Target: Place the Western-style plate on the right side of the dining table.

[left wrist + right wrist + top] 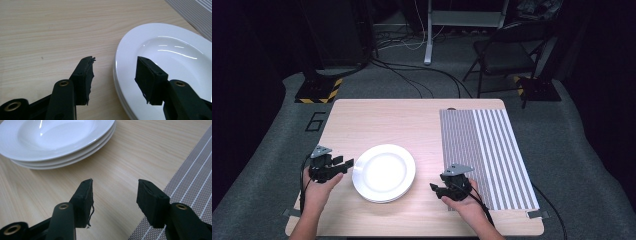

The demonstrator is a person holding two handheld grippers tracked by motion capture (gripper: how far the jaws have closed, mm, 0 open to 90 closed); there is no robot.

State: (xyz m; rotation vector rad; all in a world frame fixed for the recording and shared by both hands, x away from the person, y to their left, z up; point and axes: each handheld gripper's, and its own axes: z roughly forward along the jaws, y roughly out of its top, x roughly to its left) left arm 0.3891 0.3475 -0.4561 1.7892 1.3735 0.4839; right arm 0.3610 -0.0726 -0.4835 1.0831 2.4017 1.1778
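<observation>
Plate stack (383,173) sits at 3 o'clock of left claw (346,163), 10 o'clock of right claw (436,190) (both half-open, gripping nothing), apart on surface (377,120)

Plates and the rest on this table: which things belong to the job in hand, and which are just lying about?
In the job:
- stack of white plates
- left gripper, open beside the stack's rim
- right gripper, open, holding nothing

Possibly in the job, untouched:
- striped placemat

Lying about:
- folding chair
- floor cables
</observation>
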